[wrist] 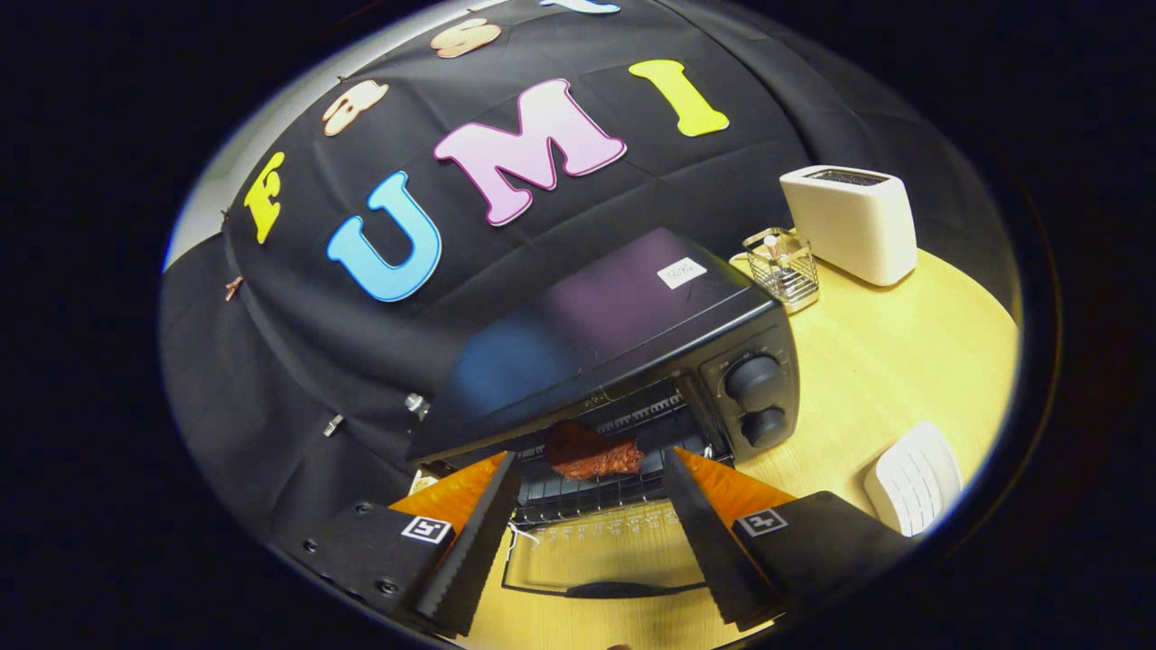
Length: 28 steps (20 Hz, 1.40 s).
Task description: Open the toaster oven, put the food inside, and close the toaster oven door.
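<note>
A black toaster oven [623, 316] stands on the wooden table with two knobs [754, 402] on its front panel. Its glass door [601, 551] lies folded down flat toward me, handle nearest. A reddish-brown piece of food [591, 454] rests on the wire rack [596, 492] at the oven's mouth. My gripper [591, 469] is open, its two fingers spread wide over the lowered door, the food sitting just ahead of and between the fingertips, touching neither.
On the light wooden table [885, 361] to the right of the oven stand a white toaster [853, 221] and a small wire holder [784, 266]. A white ribbed object [914, 478] lies near the table's right edge.
</note>
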Each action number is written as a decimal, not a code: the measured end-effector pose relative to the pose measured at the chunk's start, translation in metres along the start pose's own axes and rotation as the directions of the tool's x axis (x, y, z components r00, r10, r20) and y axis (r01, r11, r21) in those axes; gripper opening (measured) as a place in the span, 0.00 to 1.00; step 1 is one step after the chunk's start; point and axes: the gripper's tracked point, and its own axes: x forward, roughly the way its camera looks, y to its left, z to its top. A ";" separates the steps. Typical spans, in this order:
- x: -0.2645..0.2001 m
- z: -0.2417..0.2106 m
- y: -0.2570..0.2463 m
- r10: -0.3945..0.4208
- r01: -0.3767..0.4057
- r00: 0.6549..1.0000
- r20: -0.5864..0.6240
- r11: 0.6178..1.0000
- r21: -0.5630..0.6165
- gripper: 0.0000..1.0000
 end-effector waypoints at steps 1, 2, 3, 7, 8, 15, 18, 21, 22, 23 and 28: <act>-0.009 0.005 0.000 0.004 -0.004 1.000 0.011 1.000 -0.003 0.98; -0.019 0.011 0.000 0.010 -0.009 1.000 0.026 1.000 -0.011 0.98; -0.027 0.015 0.001 0.017 -0.016 0.999 0.036 1.000 -0.026 0.98; -0.062 0.031 0.006 0.044 -0.034 0.996 0.073 0.992 -0.125 0.98; -0.074 0.033 0.010 0.056 -0.043 0.995 0.084 0.988 -0.145 0.98; -0.103 0.025 0.047 0.133 -0.112 0.988 0.072 0.963 -0.245 0.98; -0.103 -0.003 0.053 0.120 -0.111 0.993 0.013 0.953 -0.283 0.98; -0.100 -0.038 0.056 0.109 -0.120 0.993 -0.054 0.940 -0.319 0.98; -0.098 -0.050 0.056 0.101 -0.120 0.992 -0.076 0.937 -0.329 0.98; -0.096 -0.060 0.055 0.093 -0.120 0.991 -0.097 0.934 -0.338 0.98; -0.081 -0.114 0.037 0.015 -0.098 0.981 -0.194 0.900 -0.426 0.98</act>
